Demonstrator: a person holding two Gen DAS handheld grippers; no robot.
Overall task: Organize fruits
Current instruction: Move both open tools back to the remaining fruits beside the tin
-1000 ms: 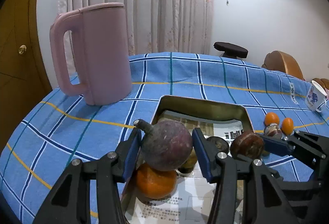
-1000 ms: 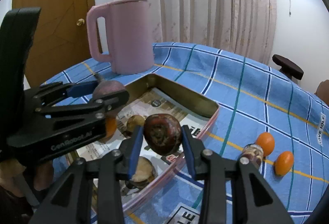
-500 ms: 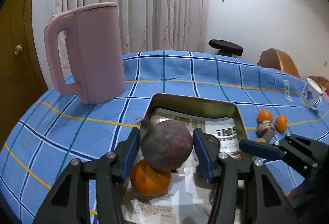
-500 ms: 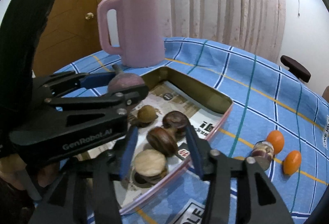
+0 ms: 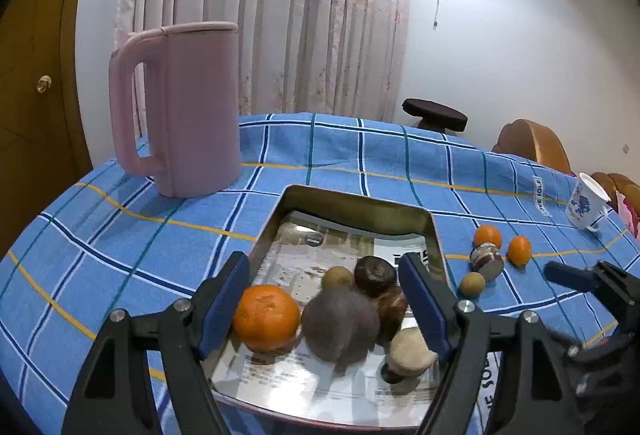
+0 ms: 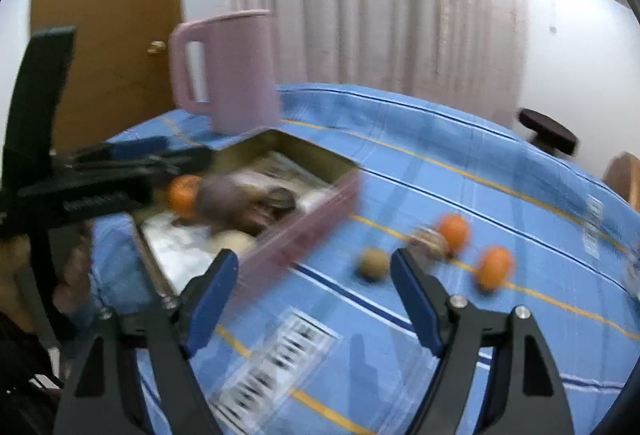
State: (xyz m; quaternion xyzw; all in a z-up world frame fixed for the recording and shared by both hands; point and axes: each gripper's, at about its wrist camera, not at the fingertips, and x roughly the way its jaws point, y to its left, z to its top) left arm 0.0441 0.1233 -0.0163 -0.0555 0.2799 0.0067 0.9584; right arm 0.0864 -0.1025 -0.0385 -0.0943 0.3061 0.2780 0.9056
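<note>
Both grippers stand wide apart and hold nothing. The left gripper (image 5: 324, 299) hovers over the metal tray (image 5: 356, 201), where an orange (image 5: 266, 317), a purple mangosteen (image 5: 340, 323) and several brown fruits already lie on newspaper. The right gripper (image 6: 314, 299) points at the blue checked tablecloth (image 6: 460, 171), where two small oranges (image 6: 452, 231), a brown fruit and a longan (image 6: 372, 263) seem left to collect

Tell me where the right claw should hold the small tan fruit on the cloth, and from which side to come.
Probably grip the tan fruit across its middle, coming from above and the near side. It is round and sits alone on the cloth, apart from the tray. The right claw is already open just before it.
</note>
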